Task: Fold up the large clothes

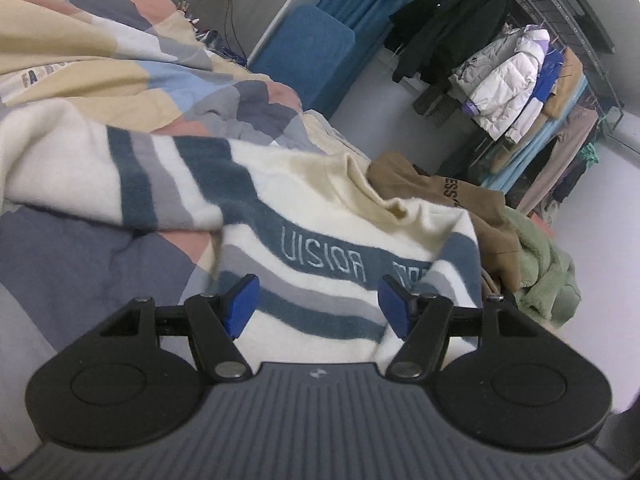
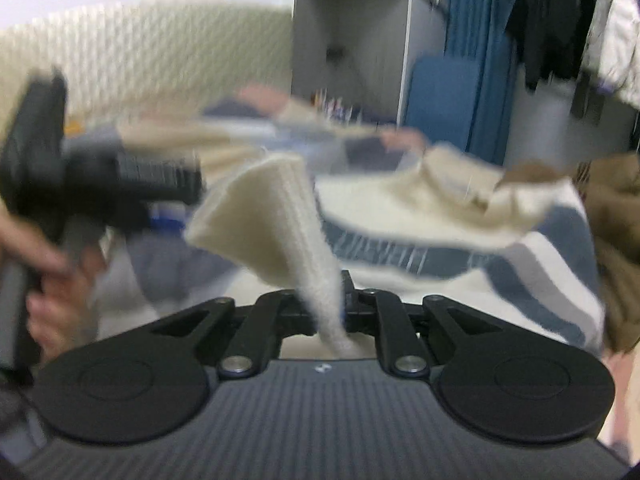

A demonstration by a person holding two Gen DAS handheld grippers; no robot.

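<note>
A cream sweater (image 1: 320,216) with blue and grey stripes and lettering lies spread on the bed. My left gripper (image 1: 318,306) is open just above its striped lower part, blue pads (image 1: 242,304) apart, holding nothing. My right gripper (image 2: 326,304) is shut on the sweater's cream ribbed cuff (image 2: 276,216) and holds the sleeve up above the body of the sweater (image 2: 460,240). The right wrist view is blurred by motion. The left gripper (image 2: 80,184) shows at that view's left, held in a hand.
The patchwork bedcover (image 1: 120,64) lies under the sweater. A brown garment (image 1: 452,196) and a green fleece (image 1: 548,276) are heaped at the sweater's right. A clothes rack with jackets (image 1: 512,80) and a blue chair (image 1: 312,52) stand beyond the bed.
</note>
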